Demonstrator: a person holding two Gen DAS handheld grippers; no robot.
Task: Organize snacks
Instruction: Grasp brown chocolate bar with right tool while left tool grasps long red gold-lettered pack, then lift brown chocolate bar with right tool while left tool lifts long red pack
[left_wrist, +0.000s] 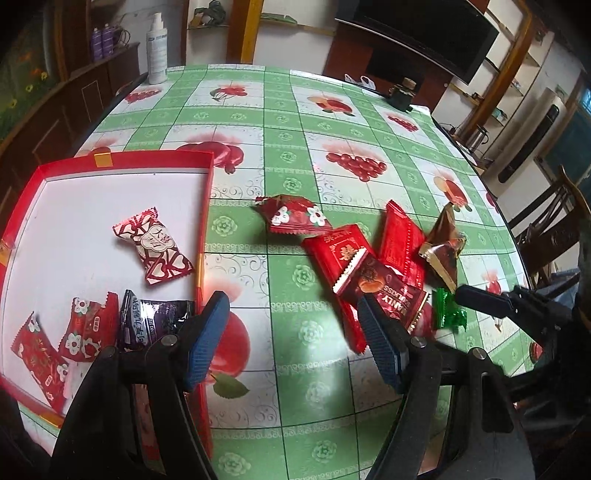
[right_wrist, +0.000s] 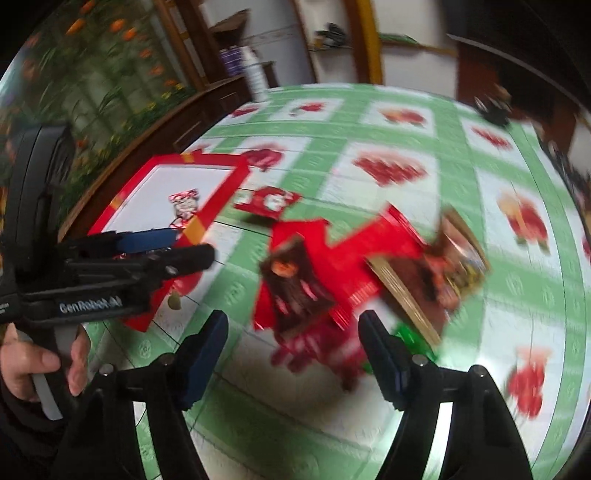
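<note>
A red tray with a white floor lies at the left and holds a red-and-white candy, a purple packet and two red floral packets. My left gripper hangs open over bare tablecloth just right of the tray, nothing between its fingers. Loose snacks lie to its right: a red floral packet, flat red packets, a dark brown packet, a gold pyramid packet and a green candy. My right gripper is open above the blurred dark brown packet, touching nothing.
A white spray bottle stands at the table's far left corner, and a small dark object at the far right. A wooden chair stands past the right edge. A person's hand holds the left gripper's handle.
</note>
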